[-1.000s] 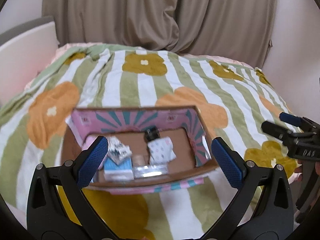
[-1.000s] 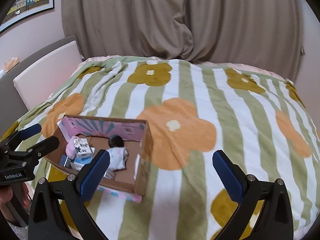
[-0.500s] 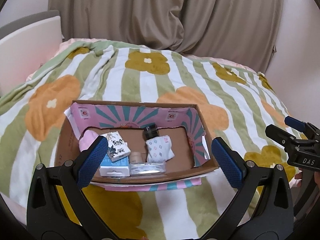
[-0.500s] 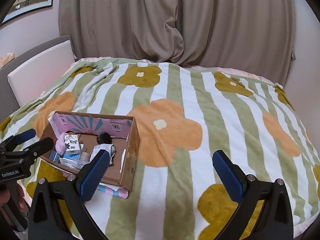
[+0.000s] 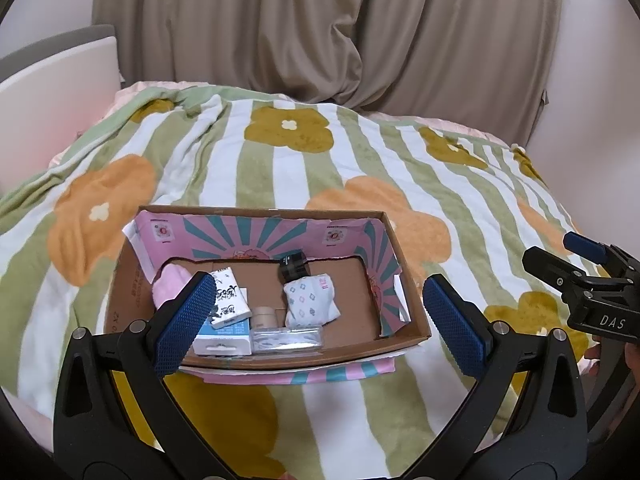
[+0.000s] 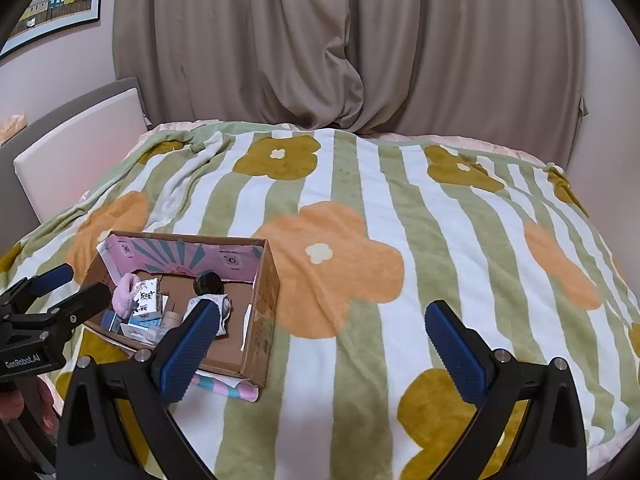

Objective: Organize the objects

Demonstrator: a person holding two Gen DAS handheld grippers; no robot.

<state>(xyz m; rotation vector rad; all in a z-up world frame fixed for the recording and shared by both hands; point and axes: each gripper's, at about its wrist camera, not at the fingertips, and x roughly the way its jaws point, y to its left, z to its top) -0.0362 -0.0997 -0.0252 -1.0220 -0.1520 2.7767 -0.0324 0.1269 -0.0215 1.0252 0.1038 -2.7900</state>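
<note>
Left gripper (image 5: pixel 320 322) hiding box (image 5: pixel 404 280) corner

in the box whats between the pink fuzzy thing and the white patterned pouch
In the left wrist view, a white carton with black lettering stands between the pink fuzzy thing and the white patterned pouch, inside the cardboard box.

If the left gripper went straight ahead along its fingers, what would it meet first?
Probably the cardboard box: the left gripper, jaws open, points over its near wall toward the white patterned pouch inside. Depth is unclear.
</note>
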